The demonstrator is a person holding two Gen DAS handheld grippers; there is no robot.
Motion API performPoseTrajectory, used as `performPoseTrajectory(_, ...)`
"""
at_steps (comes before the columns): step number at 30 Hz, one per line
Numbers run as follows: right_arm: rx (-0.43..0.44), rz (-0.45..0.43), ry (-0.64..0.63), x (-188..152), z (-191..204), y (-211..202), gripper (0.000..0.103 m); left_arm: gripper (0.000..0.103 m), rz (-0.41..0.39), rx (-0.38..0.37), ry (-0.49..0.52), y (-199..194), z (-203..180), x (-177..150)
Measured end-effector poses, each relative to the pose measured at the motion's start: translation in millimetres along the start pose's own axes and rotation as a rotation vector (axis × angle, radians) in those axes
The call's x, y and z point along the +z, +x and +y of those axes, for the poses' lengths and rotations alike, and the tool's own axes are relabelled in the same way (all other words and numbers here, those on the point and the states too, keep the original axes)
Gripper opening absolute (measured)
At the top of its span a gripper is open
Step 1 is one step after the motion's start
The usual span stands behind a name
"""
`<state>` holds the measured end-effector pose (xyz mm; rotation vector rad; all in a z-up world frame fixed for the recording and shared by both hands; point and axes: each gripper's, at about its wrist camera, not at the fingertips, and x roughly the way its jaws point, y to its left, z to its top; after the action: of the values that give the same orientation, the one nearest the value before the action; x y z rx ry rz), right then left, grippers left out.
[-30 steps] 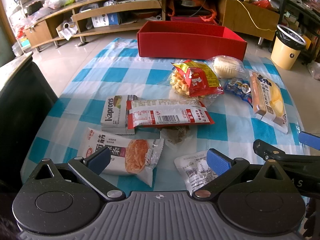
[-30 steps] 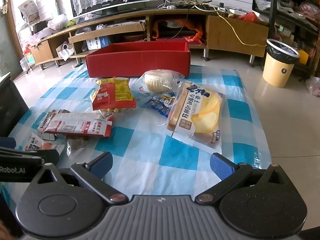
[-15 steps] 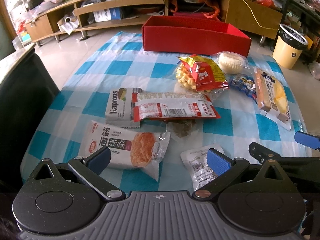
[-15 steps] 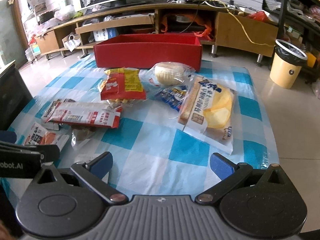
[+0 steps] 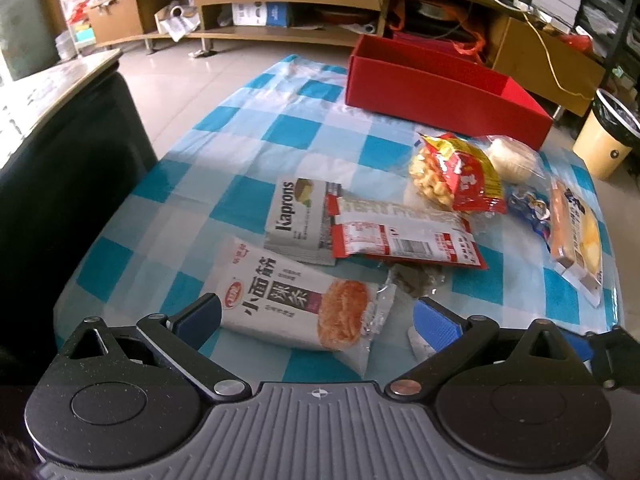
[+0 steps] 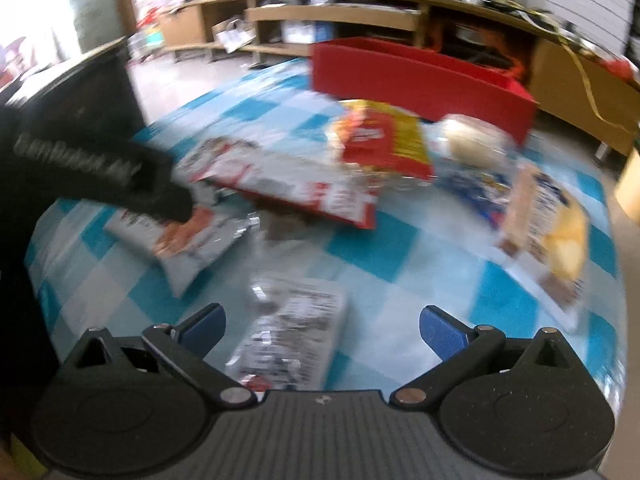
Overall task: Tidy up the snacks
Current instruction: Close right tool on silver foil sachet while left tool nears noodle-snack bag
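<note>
Snacks scattered flat across a blue-checked cloth. Nearest: white noodle-stick pack (image 5: 296,312) with an orange picture, lying at an angle. Just beyond, grey Kaprons packet (image 5: 298,220), its right edge tucked under a long red-and-white pack (image 5: 404,236). Farther back, red-and-yellow puffed-snack bag (image 5: 456,174), touching a clear-wrapped pale round bun (image 5: 512,160). At far right, long sandwich-bread pack (image 5: 576,240), small blue-wrapped item (image 5: 528,206) beside it. Small clear printed pouch (image 6: 296,332) nearest on the other side, blurred. Open red box (image 5: 440,88) at the cloth's far edge.
</note>
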<state>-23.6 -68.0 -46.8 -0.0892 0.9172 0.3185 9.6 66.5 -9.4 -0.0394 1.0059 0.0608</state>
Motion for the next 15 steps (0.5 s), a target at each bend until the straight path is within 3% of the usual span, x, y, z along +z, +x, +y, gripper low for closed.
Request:
performPoseTrajectory(5,0.019,0.11,-0.012,-4.8,7.8,22.1,0.103,0.103,0.013,-0.014,-0.028,3.1,7.7,0.7)
performPoseTrajectory(13,0.002,0.142,-0.07,-4.1,11.0,33.2,0.102,0.103,0.026,-0.02,-0.069,5.1,19.0,4.0)
performPoseTrajectory(15,-0.001,0.13,-0.07,-4.5,6.8,29.0,0.089,0.103,0.027,-0.016,-0.087,5.5,23.5,5.7)
